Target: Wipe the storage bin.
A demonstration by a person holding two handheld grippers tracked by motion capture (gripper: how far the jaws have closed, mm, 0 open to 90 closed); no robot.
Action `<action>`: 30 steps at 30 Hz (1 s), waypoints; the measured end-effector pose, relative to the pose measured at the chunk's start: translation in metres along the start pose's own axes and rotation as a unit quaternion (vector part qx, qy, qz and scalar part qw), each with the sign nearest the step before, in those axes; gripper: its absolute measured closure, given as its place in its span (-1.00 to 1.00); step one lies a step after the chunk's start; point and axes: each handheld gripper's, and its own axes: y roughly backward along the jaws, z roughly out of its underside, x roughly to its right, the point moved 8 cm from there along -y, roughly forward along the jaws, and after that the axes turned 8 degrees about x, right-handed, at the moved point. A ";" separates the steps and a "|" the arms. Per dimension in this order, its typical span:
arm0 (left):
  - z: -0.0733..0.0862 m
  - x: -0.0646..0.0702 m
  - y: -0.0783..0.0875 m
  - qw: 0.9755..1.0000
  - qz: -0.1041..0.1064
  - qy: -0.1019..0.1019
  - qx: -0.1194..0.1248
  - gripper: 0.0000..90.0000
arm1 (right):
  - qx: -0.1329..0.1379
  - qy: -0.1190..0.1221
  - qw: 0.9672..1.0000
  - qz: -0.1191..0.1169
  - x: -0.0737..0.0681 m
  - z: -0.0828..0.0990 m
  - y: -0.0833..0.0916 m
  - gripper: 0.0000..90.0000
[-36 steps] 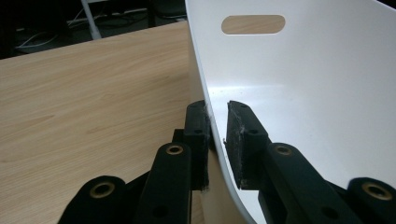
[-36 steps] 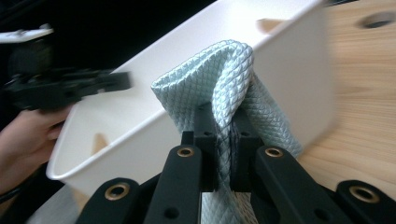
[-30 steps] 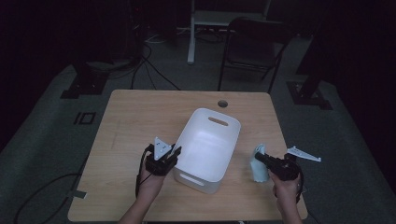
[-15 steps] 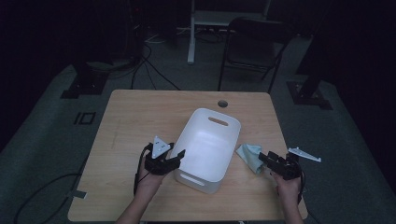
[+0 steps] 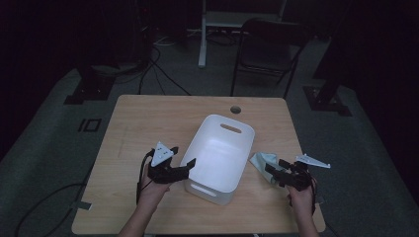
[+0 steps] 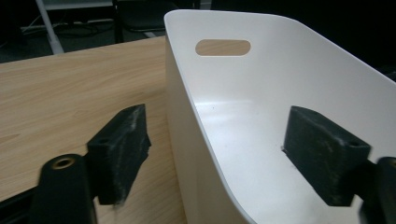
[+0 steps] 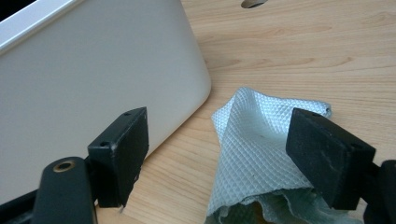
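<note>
Take the white bin (image 5: 220,158) as your landmark: it sits near the middle of the table (image 5: 143,118), its long axis running away from you and its handle slot at the far end. Your left gripper (image 5: 182,168) is at the bin's near-left rim, and its jaws have just been opening — in the left gripper view they straddle the bin's side wall (image 6: 187,140), one pad outside over the wood and one inside the basin, neither pressing on the plastic. That reads as a let-go of the rim, probably because the bin now stands where you wanted it. Your right gripper (image 5: 272,173) is just to the right of the bin, and its jaws have likewise just been opening; the pale green cloth (image 7: 261,158) lies crumpled on the wood between them, free of both pads and close beside the bin's rounded corner without clearly touching it. So both grippers are released and hold nothing — the cloth sits outside the bin, not in it, and the bin itself looks empty.
</note>
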 end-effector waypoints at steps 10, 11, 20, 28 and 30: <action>-0.008 0.003 0.010 1.000 0.016 0.001 0.002 -0.62 | -0.005 0.000 1.000 0.004 0.002 0.004 0.000 -0.54; -0.009 0.002 0.012 1.000 0.014 0.001 0.003 -0.62 | -0.005 0.002 1.000 0.004 0.001 0.004 0.001 -0.54; -0.005 -0.008 0.028 1.000 0.019 0.000 0.005 -0.63 | -0.006 0.003 1.000 -0.007 -0.001 0.007 0.008 -0.53; 0.006 -0.019 0.041 1.000 0.020 0.013 0.007 -0.63 | -0.009 0.004 1.000 -0.007 0.000 0.014 0.014 -0.53; 0.013 -0.029 0.049 1.000 0.003 0.016 0.005 -0.63 | -0.008 0.000 1.000 -0.010 -0.001 0.016 0.017 -0.53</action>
